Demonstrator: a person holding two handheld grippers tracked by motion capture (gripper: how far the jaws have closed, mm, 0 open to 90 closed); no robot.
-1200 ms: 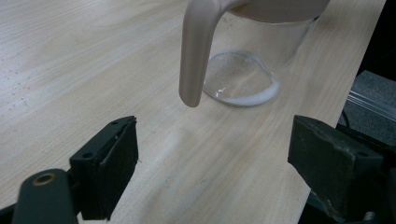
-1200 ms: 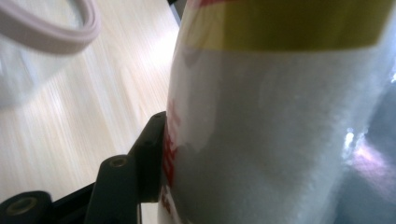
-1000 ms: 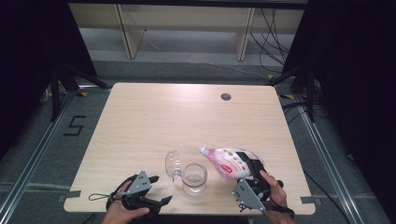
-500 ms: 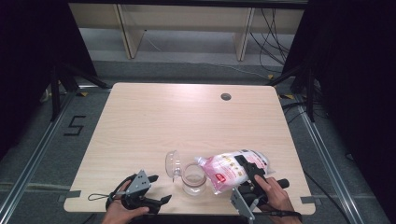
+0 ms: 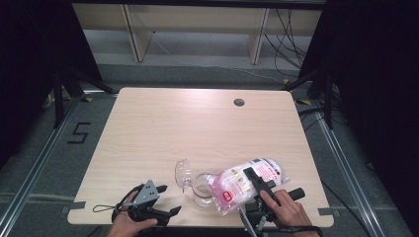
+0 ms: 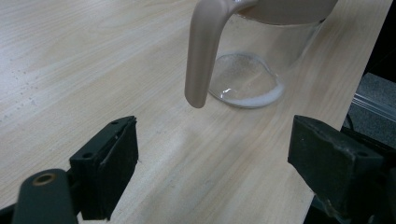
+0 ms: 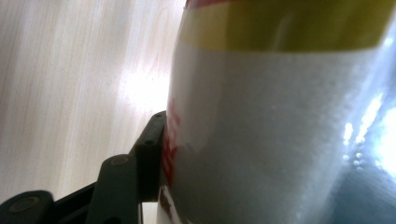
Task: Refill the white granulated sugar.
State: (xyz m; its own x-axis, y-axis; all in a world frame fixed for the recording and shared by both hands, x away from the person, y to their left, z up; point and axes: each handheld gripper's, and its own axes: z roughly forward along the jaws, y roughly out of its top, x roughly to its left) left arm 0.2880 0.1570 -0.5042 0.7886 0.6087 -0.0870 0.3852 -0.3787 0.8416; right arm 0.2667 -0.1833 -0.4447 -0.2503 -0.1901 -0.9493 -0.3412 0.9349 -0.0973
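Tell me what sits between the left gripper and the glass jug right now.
Nothing: in the left gripper view only bare table lies between the open left gripper and the glass jug; its beige handle faces the jaws.

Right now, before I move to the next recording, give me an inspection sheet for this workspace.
Surface: light wood table, round hole near its far edge.
Job's things: clear glass jug upright with beige handle, a little white powder inside; white bag tilted toward the jug.
Clutter: nothing seen.
Grippers: left tongs open, resting short of the jug; right tongs clamped on the bag.
Cables: black bundle on the floor behind the table.
Surroundings: shelving beyond, dark curtains at the sides.
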